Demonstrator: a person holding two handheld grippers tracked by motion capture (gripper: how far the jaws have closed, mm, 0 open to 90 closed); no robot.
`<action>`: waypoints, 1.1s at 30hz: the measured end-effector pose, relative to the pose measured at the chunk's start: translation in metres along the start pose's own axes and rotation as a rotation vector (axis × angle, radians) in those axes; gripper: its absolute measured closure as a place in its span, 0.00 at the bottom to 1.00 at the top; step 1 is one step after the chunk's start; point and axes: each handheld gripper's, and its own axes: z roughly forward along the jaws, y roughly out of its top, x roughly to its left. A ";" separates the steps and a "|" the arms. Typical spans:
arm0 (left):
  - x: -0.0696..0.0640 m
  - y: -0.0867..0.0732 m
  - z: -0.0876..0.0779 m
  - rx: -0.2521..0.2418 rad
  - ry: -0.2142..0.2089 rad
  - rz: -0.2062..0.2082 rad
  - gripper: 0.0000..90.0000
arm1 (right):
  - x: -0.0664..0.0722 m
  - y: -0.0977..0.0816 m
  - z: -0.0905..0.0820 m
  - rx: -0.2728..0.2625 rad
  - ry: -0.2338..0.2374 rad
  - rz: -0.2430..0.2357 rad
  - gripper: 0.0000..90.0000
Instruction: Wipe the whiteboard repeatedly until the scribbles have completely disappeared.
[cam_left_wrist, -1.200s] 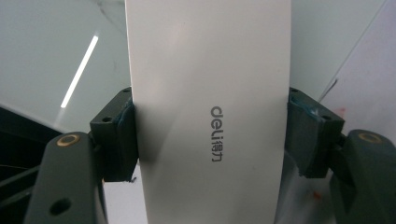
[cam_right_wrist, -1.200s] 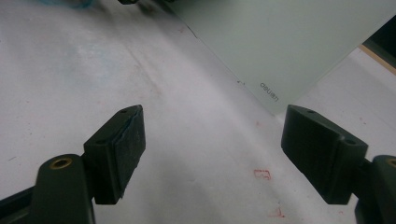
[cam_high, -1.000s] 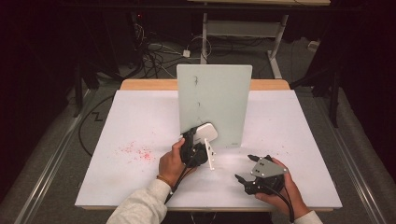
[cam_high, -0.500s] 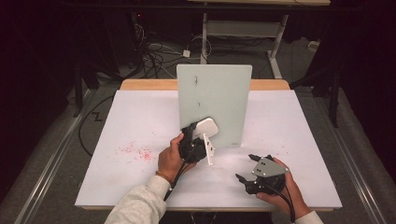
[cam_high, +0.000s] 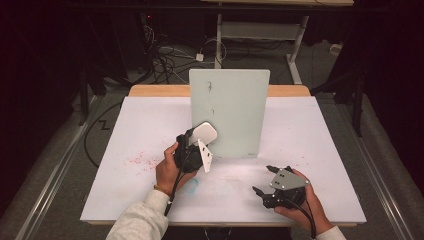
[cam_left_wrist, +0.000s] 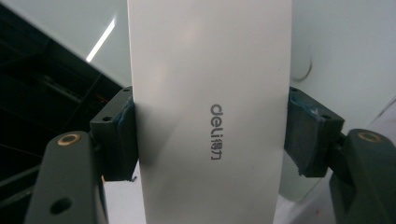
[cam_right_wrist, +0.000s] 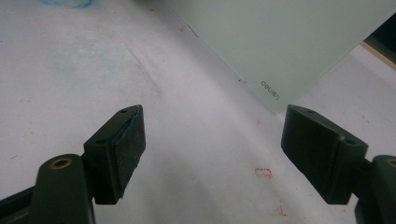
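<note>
A pale whiteboard (cam_high: 235, 110) stands upright at the middle of the table, with small dark marks (cam_high: 211, 87) near its upper left. My left gripper (cam_high: 199, 144) is shut on a white eraser (cam_high: 205, 133), held against or just in front of the board's lower left part. In the left gripper view the eraser (cam_left_wrist: 205, 112), printed "deli", sits clamped between both pads (cam_left_wrist: 122, 140). My right gripper (cam_high: 263, 179) rests low at the front right, open and holding nothing. In its own view the right gripper (cam_right_wrist: 215, 149) points toward the board's bottom corner (cam_right_wrist: 280, 42).
The white table top (cam_high: 150, 125) carries red smudges (cam_high: 140, 160) at the left and a blue smudge (cam_high: 192, 186) near my left hand. Cables (cam_high: 165, 55) and a desk frame (cam_high: 260, 30) lie on the floor behind the table.
My left gripper has lifted the eraser a little and shifted it slightly left along the board. The right gripper has stayed in place.
</note>
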 end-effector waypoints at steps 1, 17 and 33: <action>-0.001 -0.003 0.000 0.003 -0.002 -0.004 0.32 | 0.000 0.000 0.000 0.001 0.000 -0.001 0.25; -0.035 -0.007 0.002 0.039 0.011 0.161 0.32 | 0.001 0.000 0.000 -0.001 0.002 -0.002 0.25; -0.060 0.015 0.010 -0.017 -0.010 0.322 0.32 | 0.002 0.002 0.002 0.001 0.012 -0.002 0.25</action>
